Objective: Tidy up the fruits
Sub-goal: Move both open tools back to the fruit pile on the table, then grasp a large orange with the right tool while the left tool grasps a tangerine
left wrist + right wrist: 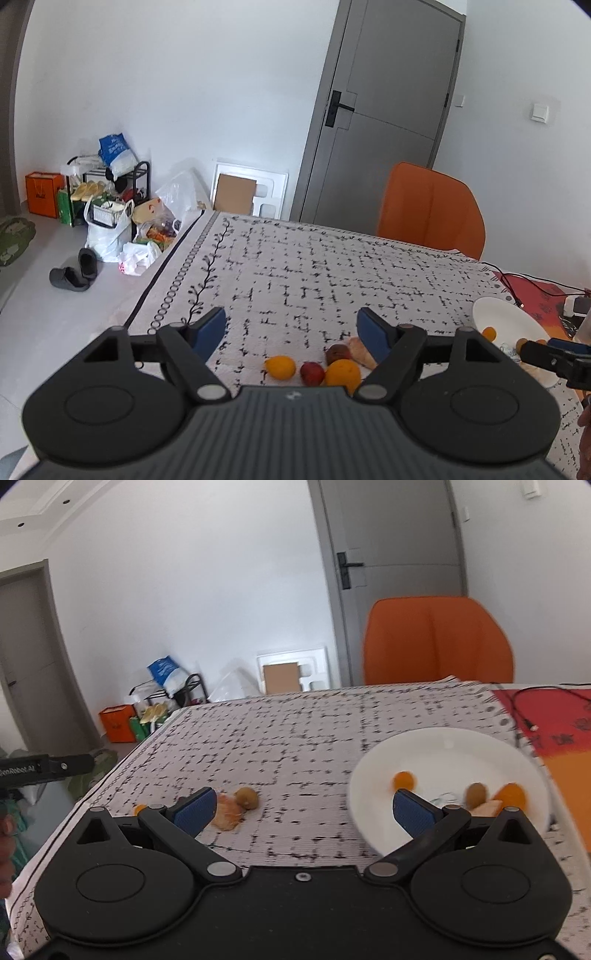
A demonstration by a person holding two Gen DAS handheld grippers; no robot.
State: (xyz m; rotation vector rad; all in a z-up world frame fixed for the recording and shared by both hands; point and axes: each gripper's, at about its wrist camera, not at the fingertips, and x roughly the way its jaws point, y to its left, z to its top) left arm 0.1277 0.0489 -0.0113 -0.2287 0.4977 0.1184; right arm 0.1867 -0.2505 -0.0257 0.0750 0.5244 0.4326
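Both tools, my left tool (291, 328) and right tool (303, 808), stood released, ribbed blue pads empty. Round, smooth fruits (314, 369) lay on the woven desk (314, 266); others sat in the glossy white plate (443, 746).

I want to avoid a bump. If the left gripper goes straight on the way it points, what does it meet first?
Probably the tablecloth, past the fruit. The left gripper points slightly down with open jaws, and the red fruit and oranges lie below that line. Depth is unclear.
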